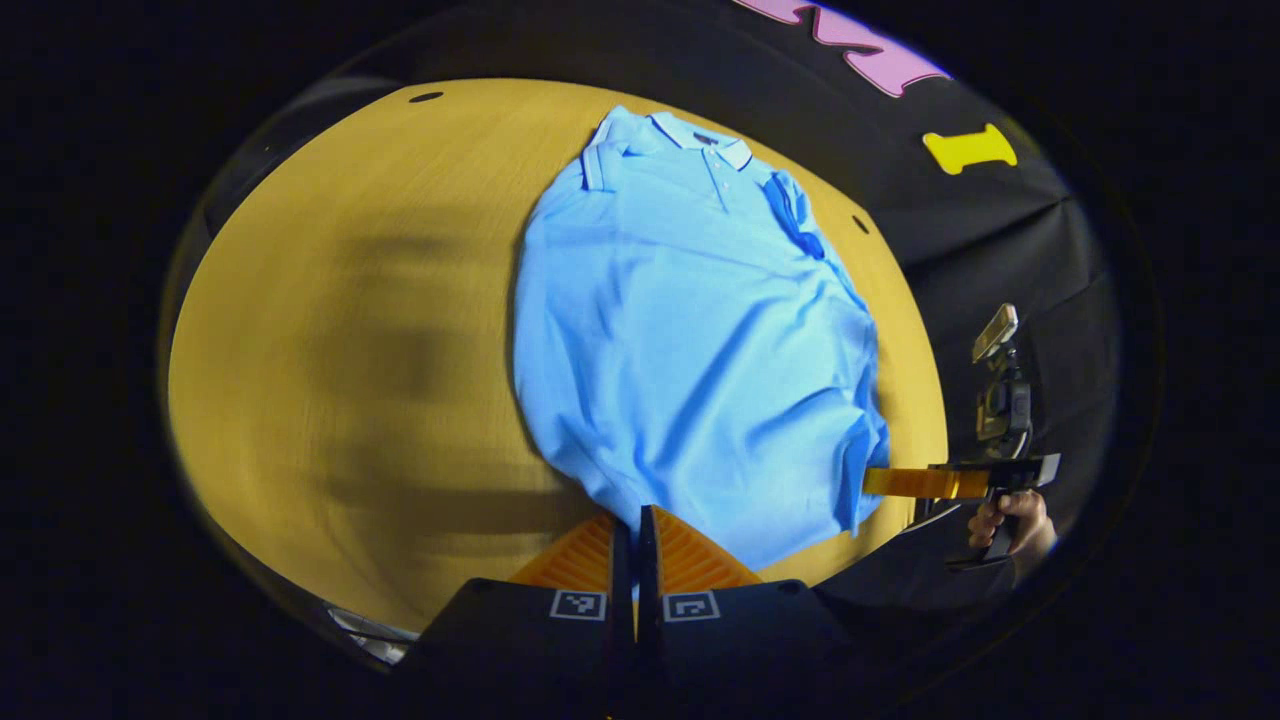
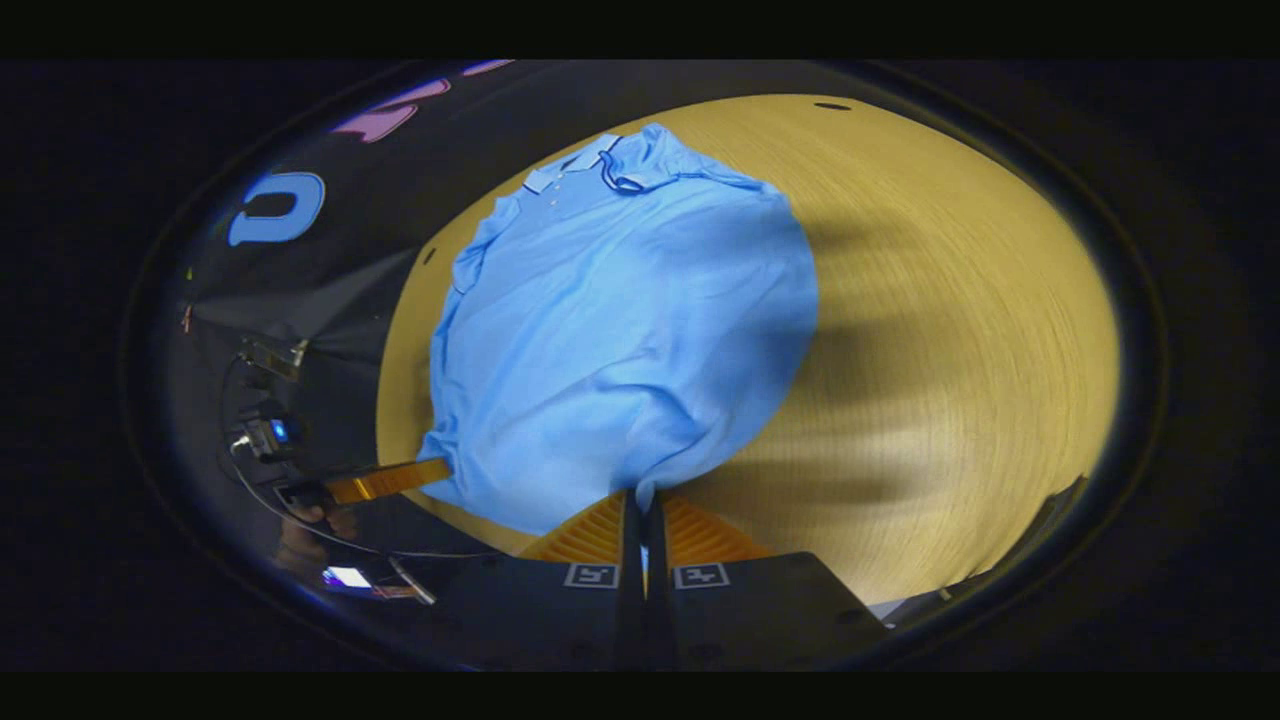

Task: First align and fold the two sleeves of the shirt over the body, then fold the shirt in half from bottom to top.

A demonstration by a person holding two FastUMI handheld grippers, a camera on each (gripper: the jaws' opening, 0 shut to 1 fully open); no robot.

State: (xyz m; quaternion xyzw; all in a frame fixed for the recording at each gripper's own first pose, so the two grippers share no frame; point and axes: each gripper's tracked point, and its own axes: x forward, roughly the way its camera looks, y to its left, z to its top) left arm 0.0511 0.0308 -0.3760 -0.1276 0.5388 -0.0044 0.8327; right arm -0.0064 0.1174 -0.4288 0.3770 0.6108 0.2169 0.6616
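The shirt (image 1: 690, 340) lies flat on the desk (image 1: 330, 330), filling the centre of the left gripper view, with both sleeves apparently already folded in over the body. Its long axis runs from the collar at the upper centre of the frame down to the hem at the lower centre, so the collar points away from both grippers. The left gripper (image 1: 634, 545), at the bottom centre, has its fingers pressed together on the hem's near corner. The right gripper (image 2: 640, 530) is likewise clamped on the hem at the bottom centre of the right gripper view; it also shows at the lower right of the left gripper view. With each gripper at one hem corner, equally near, the bottom-to-top fold likely means carrying the hem along that axis toward the collar.
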